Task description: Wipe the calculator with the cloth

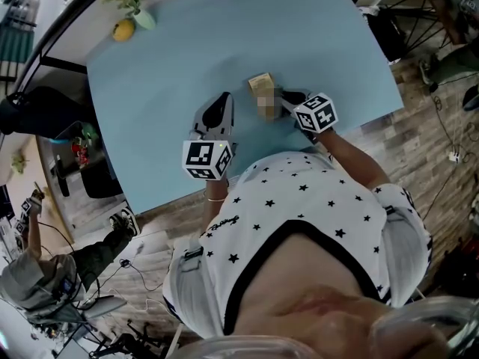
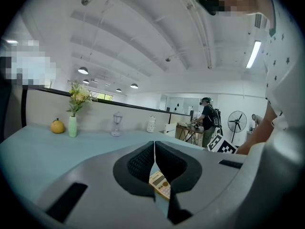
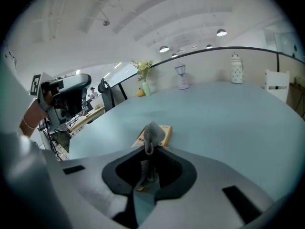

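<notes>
A beige calculator [image 1: 261, 85] lies flat on the light blue table [image 1: 165, 66], just ahead of both grippers. My right gripper [image 1: 280, 99] is shut on a small grey cloth [image 3: 152, 133], which sticks up past the fingertips right in front of the calculator [image 3: 165, 130]; whether cloth and calculator touch I cannot tell. My left gripper [image 1: 224, 98] hovers to the left of the calculator, apart from it. Its pads meet with nothing between them, and the calculator [image 2: 160, 184] shows through the gap below them.
At the table's far side stand a vase of yellow flowers [image 2: 72, 126], a round yellow fruit [image 2: 57, 126], a small lamp [image 2: 117, 124] and a white jar [image 2: 151, 124]. The table's near edge [image 1: 187, 193] runs just behind the grippers. People stand beyond the table.
</notes>
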Available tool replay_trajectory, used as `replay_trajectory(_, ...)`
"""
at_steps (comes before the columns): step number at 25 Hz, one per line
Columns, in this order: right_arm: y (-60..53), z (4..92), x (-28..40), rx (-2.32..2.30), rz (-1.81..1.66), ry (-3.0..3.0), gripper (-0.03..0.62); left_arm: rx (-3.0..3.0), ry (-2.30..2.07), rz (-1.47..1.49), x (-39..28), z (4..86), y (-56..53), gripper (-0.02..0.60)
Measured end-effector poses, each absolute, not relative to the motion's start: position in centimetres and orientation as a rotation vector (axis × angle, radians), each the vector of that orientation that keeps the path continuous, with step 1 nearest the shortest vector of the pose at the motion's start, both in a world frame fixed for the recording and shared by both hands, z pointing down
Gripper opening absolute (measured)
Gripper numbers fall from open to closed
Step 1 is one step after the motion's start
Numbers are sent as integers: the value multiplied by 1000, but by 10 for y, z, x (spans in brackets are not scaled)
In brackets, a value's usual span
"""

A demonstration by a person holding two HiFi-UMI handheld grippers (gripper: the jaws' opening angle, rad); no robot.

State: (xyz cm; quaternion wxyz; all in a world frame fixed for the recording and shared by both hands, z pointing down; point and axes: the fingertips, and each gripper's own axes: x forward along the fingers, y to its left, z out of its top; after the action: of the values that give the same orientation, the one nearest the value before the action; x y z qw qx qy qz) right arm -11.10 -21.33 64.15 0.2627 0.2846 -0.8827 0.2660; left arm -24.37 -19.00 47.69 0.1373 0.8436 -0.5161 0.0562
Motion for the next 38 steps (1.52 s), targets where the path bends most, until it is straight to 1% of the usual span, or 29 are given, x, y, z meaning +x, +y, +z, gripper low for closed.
replay_trajectory(14, -217, 638, -110, 818, 687, -2408, 51, 2453, -1496, 177, -242, 474, -189, 31)
replay_trajectory(20, -238, 593, -121, 868, 696, -2556, 51, 2445, -1517, 183, -242, 475, -189, 31)
replay_trajectory(29, -247, 511, -144, 888, 529, -2801, 51, 2427, -1560, 199, -253, 470, -186, 31)
replay_trajectory(33, -246, 491, -146, 889, 515, -2857, 51, 2422, -1583, 195, -257, 466, -187, 31)
replay_trajectory(38, -246, 487, -146, 888, 498, -2862, 48, 2419, -1591, 193, -258, 466, -185, 31)
